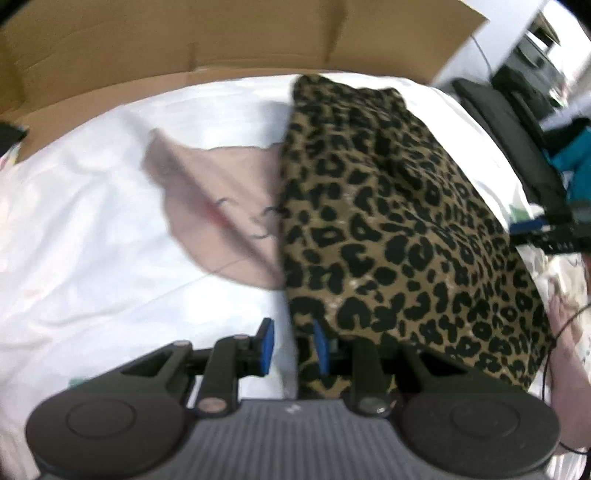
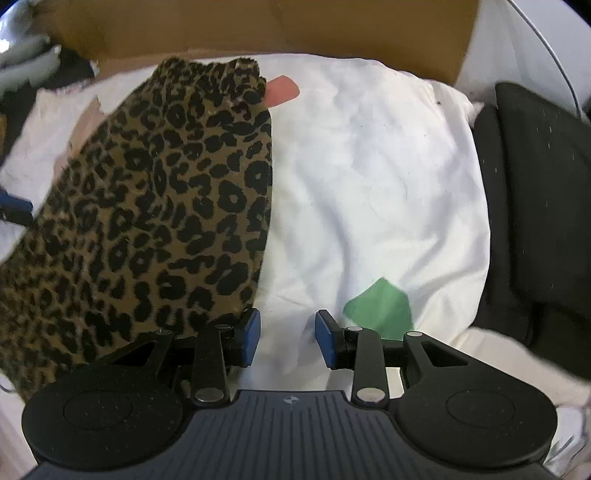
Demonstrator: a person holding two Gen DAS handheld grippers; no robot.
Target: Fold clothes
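In the left wrist view, the left gripper sits at the bottom middle of the frame. Its two blue pads are a little apart. The near edge of the leopard print cloth hangs down around the right pad, and the left pad stands bare over the white sheet. I cannot tell if the gripper is pinching the cloth or just touching it.

The leopard print cloth fills the right half of this view, running from the top middle down to the lower right. It lies on top of a pale pink cloth, which shows in the middle left. Both lie on the white sheet. A brown cardboard box stands across the top of the frame. At the right edge, part of the other gripper shows, black and blue.

In the right wrist view, the right gripper is at the bottom middle, spread wide with nothing between its blue pads. The leopard print cloth fills the left half of this frame, and its lower edge lies just beside the gripper's left pad. A green patch lies on the white sheet just above the right pad. A black padded thing stands at the right edge. The cardboard box runs across the top.
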